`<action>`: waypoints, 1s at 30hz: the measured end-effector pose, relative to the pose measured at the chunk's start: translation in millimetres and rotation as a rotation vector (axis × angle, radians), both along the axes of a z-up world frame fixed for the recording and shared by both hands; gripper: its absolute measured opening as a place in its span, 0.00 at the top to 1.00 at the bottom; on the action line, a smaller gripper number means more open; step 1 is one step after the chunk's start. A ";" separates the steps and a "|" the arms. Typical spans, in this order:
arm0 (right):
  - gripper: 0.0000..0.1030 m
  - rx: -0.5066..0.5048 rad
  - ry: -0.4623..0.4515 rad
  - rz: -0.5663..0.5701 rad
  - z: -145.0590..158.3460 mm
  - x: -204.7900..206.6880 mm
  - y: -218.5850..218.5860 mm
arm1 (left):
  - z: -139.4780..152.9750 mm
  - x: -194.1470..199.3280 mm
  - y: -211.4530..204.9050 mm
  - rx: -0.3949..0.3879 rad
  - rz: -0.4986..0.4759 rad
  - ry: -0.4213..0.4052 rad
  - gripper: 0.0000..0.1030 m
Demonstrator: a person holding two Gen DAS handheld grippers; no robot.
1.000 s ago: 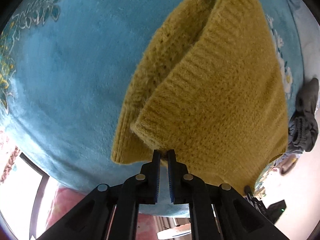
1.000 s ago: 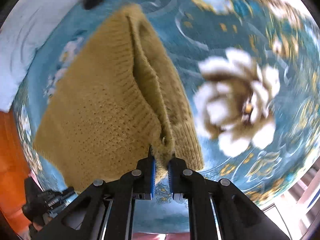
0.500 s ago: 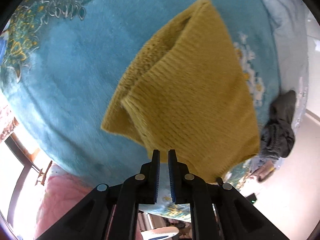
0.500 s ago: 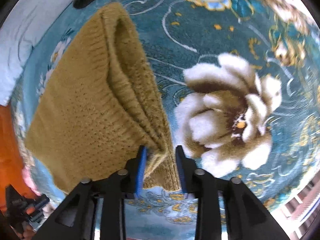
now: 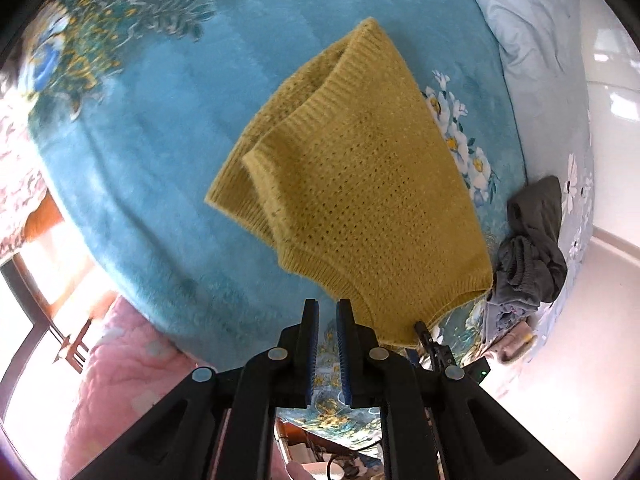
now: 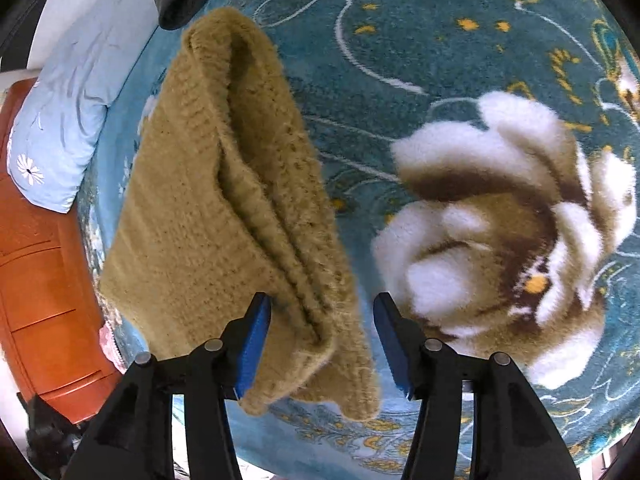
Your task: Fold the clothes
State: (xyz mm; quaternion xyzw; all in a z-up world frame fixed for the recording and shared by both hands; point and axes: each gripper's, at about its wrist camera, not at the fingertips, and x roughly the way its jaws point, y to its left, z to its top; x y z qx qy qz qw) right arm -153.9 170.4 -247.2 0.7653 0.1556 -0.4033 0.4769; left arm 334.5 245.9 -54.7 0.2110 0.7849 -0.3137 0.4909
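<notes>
The yellow knitted sweater (image 5: 360, 184) lay folded on the blue plush blanket (image 5: 160, 140), its ribbed hem edges stacked in layers at the side nearer the right gripper (image 6: 320, 332). That gripper's fingers stood wide apart with the folded corner of the sweater lying between them, untouched by either blue pad as far as the view showed; it held nothing. The left gripper (image 5: 327, 308) hovered just off the near edge of the sweater, its fingers nearly together with only a narrow gap, and nothing was caught between them. Judging from this, a fold had just been laid down and both tools were free. The next move probably called for either another fold across the sweater or smoothing the top layer flat, since the upper flap sat slightly askew over the lower one and left a strip of the bottom layer showing. The knit was thick, loose and fuzzy, with an open-hole pattern on the body and tight ribbing at the edges, so it would likely sag and slide if gripped by one layer only. A dark grey garment (image 5: 532, 248) lay crumpled beside a pale blue pillow (image 5: 532, 32).
</notes>
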 end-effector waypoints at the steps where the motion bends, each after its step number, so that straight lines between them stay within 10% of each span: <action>1: 0.48 0.005 0.000 0.004 0.4 1.5 -1.5 | 2.1 1.2 4.1 -0.003 0.011 -0.002 0.89; 7: 0.77 0.064 0.010 -0.007 4.7 4.0 -6.5 | 36.5 11.0 4.4 -0.090 0.002 -0.019 0.89; 17: 0.81 0.004 0.138 0.110 64.1 24.3 -25.1 | 35.3 66.8 15.8 -0.115 0.077 0.020 0.89; 30: 0.81 -0.210 0.396 0.398 193.0 201.0 -63.9 | -2.8 175.3 -31.3 -0.120 0.059 0.140 0.89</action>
